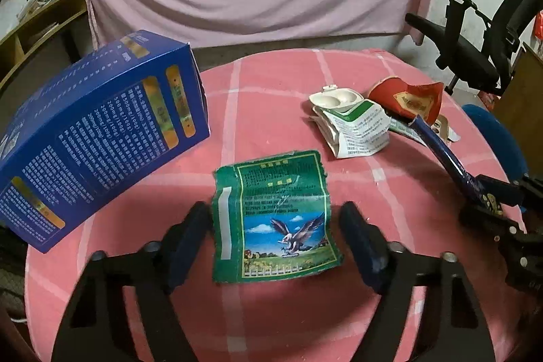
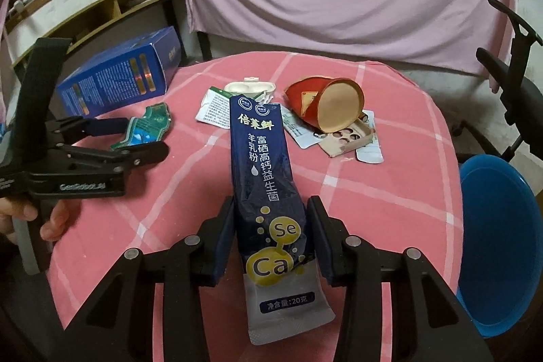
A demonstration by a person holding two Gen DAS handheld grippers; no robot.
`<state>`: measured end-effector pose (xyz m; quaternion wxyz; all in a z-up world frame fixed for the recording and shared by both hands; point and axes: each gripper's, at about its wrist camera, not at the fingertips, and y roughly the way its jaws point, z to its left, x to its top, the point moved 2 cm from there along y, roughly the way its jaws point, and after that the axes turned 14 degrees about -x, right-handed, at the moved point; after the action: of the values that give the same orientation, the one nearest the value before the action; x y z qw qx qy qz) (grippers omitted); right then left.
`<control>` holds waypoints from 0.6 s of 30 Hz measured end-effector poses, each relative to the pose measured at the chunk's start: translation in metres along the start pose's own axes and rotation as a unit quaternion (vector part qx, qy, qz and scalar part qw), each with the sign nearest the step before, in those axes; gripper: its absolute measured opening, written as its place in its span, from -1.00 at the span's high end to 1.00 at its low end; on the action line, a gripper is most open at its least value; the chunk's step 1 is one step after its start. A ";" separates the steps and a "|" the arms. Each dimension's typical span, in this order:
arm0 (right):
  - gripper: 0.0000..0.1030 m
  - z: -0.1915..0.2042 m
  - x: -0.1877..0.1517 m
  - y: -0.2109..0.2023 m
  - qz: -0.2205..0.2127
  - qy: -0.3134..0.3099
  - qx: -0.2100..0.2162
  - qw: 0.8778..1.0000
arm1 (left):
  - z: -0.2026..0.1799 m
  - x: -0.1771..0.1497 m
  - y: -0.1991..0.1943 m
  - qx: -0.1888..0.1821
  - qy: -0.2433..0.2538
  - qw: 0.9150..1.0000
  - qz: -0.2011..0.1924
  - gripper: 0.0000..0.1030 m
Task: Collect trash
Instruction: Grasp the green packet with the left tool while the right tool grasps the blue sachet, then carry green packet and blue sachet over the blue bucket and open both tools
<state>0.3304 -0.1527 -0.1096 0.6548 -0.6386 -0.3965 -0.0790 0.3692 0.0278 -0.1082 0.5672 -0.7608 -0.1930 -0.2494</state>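
Both tongs pinching: left tongs on green eagle packet, right tongs on navy milk-powder sachet; grip firm, swing toward blue bin, 3 o'clock.

Both wrist views look forward, close over one table.

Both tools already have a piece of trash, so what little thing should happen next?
Probably swing the right tool sideways over the blue bin and let go. It is shut on the dark blue sachet, and the bin sits right beside it at the table's edge. The left tool looks closed on the green packet, which can follow.
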 end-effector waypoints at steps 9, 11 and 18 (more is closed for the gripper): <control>0.23 -0.001 0.000 -0.005 -0.014 0.008 0.010 1.000 | -0.008 0.000 -0.006 0.003 -0.002 1.000 -0.013 -0.18; 0.23 -0.005 -0.001 -0.008 -0.019 0.015 0.014 1.000 | -0.015 0.000 -0.014 -0.003 0.004 0.999 -0.035 -0.18; 0.23 -0.026 0.003 -0.035 -0.091 0.050 0.002 0.995 | -0.045 0.007 -0.058 -0.040 0.007 0.986 -0.162 -0.18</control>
<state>0.3218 -0.1811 -0.0770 0.6649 -0.5942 -0.4198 -0.1693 0.3339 0.0010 -0.0493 0.4897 -0.7398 -0.2997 -0.3509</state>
